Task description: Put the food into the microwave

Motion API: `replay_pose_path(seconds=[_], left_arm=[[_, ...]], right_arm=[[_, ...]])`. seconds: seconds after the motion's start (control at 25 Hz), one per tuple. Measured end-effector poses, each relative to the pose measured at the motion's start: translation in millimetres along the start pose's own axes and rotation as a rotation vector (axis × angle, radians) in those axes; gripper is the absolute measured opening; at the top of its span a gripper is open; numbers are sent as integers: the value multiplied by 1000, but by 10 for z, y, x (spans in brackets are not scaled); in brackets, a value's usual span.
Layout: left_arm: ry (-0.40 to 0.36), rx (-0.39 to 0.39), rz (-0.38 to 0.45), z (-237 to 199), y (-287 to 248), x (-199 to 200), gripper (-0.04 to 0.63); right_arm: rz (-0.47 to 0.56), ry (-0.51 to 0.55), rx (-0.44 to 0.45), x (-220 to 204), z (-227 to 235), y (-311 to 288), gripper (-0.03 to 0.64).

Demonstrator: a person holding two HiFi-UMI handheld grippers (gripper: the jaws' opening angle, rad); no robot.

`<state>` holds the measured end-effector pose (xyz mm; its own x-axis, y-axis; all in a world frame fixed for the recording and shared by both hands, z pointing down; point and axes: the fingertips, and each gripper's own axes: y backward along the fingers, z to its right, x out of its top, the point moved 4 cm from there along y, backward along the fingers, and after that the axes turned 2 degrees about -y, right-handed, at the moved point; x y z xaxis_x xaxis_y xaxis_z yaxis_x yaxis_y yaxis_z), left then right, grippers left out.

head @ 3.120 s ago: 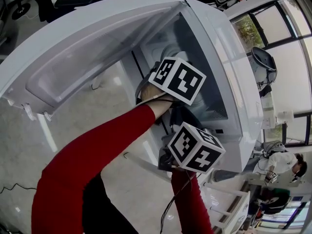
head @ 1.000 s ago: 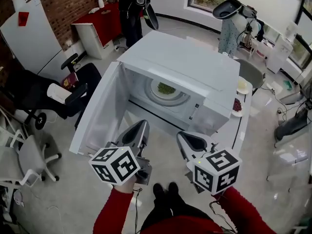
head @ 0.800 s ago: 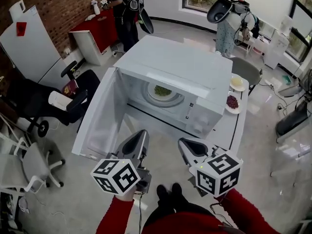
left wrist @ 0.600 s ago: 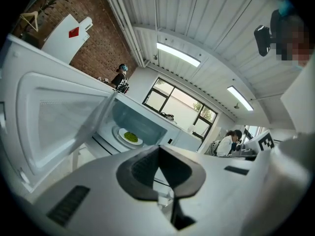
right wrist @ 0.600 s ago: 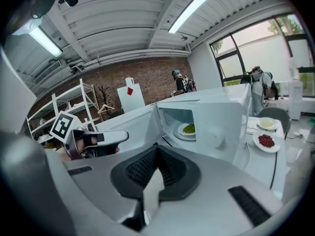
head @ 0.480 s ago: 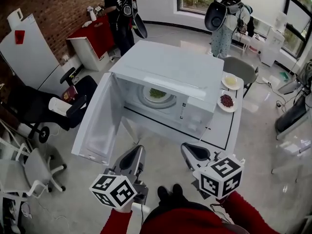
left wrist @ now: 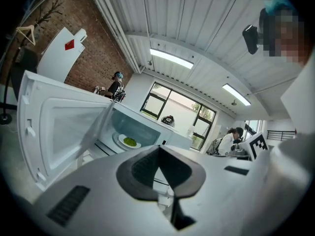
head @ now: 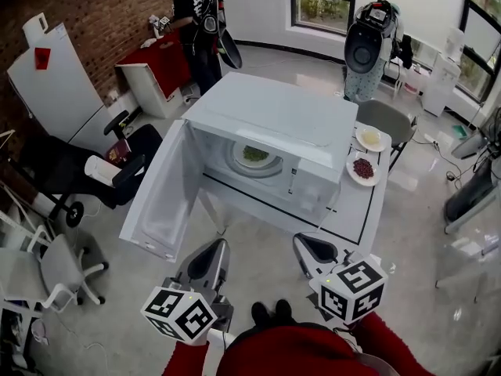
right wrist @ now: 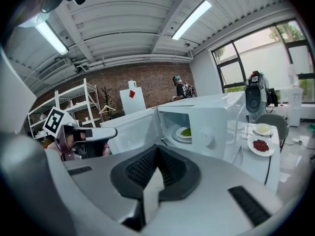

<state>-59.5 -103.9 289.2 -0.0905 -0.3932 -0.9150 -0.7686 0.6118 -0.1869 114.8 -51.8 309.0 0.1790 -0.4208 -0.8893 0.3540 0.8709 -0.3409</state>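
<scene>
On a white table [head: 356,210] in a workshop room stands a white microwave [head: 274,120], its door [head: 160,202] swung wide open to the left. Inside, on the turntable, sits a white plate of green food [head: 255,155]. Two more plates rest on the table just to the right of the microwave: a plate of red food [head: 363,168] nearer the viewer and a plate of pale yellow food [head: 369,137] behind it. At the bottom of the head view, well apart from the microwave, a person in red sleeves holds two grey grippers that point toward the open oven. The left gripper [head: 213,249] has its jaws pressed together with nothing between them. The right gripper [head: 309,245] likewise has its jaws together and empty. Another person [head: 196,14] stands in the background by a red cabinet [head: 160,57].
</scene>
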Motion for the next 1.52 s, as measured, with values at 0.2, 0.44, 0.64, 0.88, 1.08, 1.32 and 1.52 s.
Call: replay_pose_path(seconds=[0.2, 0.44, 0.64, 0.88, 1.08, 1.32, 1.52], left_arm=[[-18, 7, 33, 93, -8, 45, 9], [-52, 21, 27, 178, 0, -74, 9], [-62, 35, 18, 225, 11, -151, 9], [-88, 61, 17, 276, 23, -212, 9], [-109, 77, 19, 308, 20, -239, 9], [-99, 90, 17, 317, 14, -265, 9], [-98, 88, 14, 330, 11, -288, 9]], right_arm=[[36, 13, -9, 25, 13, -6, 14], [60, 17, -21, -16, 43, 33, 14], [75, 30, -22, -33, 34, 77, 14], [89, 33, -19, -54, 8, 100, 14], [102, 24, -16, -57, 8, 108, 14], [88, 42, -12, -110, 5, 108, 14], [72, 48, -5, -181, -33, 93, 14]])
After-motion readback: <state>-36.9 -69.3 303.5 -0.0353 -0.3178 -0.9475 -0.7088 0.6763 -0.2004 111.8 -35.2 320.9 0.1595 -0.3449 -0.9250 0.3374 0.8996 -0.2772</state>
